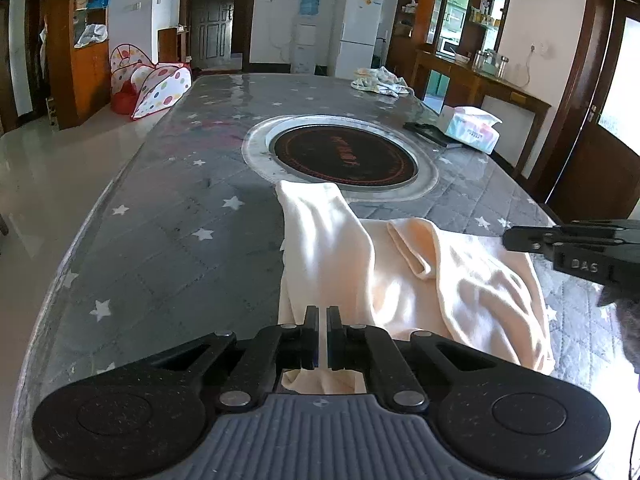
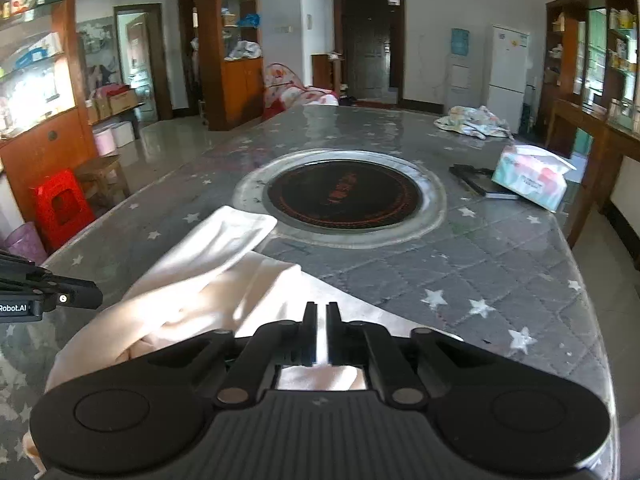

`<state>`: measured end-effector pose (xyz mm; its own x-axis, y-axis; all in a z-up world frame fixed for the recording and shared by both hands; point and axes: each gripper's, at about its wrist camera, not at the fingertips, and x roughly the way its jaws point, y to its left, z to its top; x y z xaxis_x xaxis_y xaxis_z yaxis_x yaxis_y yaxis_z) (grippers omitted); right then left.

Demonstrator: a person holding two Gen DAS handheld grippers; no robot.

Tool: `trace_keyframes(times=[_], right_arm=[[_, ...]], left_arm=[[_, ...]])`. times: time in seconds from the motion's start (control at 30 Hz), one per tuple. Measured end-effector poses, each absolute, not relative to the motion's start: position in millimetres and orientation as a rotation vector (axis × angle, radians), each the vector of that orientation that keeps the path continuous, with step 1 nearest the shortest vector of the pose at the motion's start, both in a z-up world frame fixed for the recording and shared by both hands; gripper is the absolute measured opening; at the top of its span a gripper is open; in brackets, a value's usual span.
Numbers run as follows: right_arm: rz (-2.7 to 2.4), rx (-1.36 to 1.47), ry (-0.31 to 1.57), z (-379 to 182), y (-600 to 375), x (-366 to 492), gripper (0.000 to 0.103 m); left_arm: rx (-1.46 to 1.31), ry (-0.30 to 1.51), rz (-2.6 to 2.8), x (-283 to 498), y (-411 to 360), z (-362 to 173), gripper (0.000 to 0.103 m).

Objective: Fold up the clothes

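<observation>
A cream-coloured garment [image 1: 400, 280] lies rumpled on the near end of the star-patterned surface [image 1: 168, 216], filling the lower middle of both wrist views, with two long sleeve- or leg-like parts reaching up toward the round black cooktop [image 1: 346, 158] set into the middle. The left gripper [image 1: 322, 316] sits at the garment's near edge with its jaws drawn almost together; cloth shows under and behind the fingers, and it looks pinched there, though the narrow slit leaves me unable to say so for sure. The right gripper [image 2: 321, 314] stands the same way at the other near corner, jaws nearly closed over pale cloth. My reading is that both hold the near hem, which would suit either spreading the piece flat or carrying that hem over for a fold; the bunched middle and the two crooked long parts say the cloth is not yet a neat fold. Whatever comes next calls for the two grippers to move evenly, keeping the hem taut between them. Room is good: the grey surface is bare at the left of the frame and past the cooktop. A tissue pack [image 2: 530, 178] and a dark flat object [image 2: 480, 186] sit at the right edge, and another crumpled cloth [image 2: 472, 122] lies at the far upper right, well apart.
</observation>
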<state>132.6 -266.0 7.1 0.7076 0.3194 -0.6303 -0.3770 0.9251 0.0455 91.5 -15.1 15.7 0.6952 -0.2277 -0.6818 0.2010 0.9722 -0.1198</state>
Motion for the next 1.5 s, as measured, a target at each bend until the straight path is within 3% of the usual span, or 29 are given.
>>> trace_keyframes(times=[0.13,0.3,0.37,0.43,0.5,0.53,0.57,0.6,0.7,1.5], right_arm=[[0.411,-0.077,0.704,-1,-256,147,0.035],[0.44,-0.062,0.73,-10,-244,164,0.04],[0.451,-0.056,0.741,-14,-239,171,0.04],[0.45,-0.063,0.741,-15,-239,170,0.04],[0.448,-0.07,0.741,-17,-240,169,0.037],[0.446,-0.074,0.741,-18,-240,169,0.026],[0.445,-0.078,0.741,-18,-241,168,0.02],[0.444,-0.082,0.741,-19,-241,168,0.012],[0.44,-0.093,0.741,-21,-242,166,0.007],[0.177,-0.102,0.452,75,-362,0,0.006]], left_arm=[[-0.033,0.761,-0.27,94,-23,20,0.007],[0.021,0.766,-0.299,108,-45,17,0.024],[0.037,0.773,-0.303,115,-52,13,0.043],[0.056,0.783,-0.309,122,-58,8,0.045],[0.065,0.807,-0.314,129,-61,1,0.044],[0.064,0.822,-0.315,133,-61,-3,0.041],[0.063,0.837,-0.315,135,-61,-7,0.026],[0.056,0.846,-0.314,137,-59,-10,0.019],[0.01,0.849,-0.302,135,-47,-10,0.007],[-0.185,0.669,-0.167,0,65,50,0.003]])
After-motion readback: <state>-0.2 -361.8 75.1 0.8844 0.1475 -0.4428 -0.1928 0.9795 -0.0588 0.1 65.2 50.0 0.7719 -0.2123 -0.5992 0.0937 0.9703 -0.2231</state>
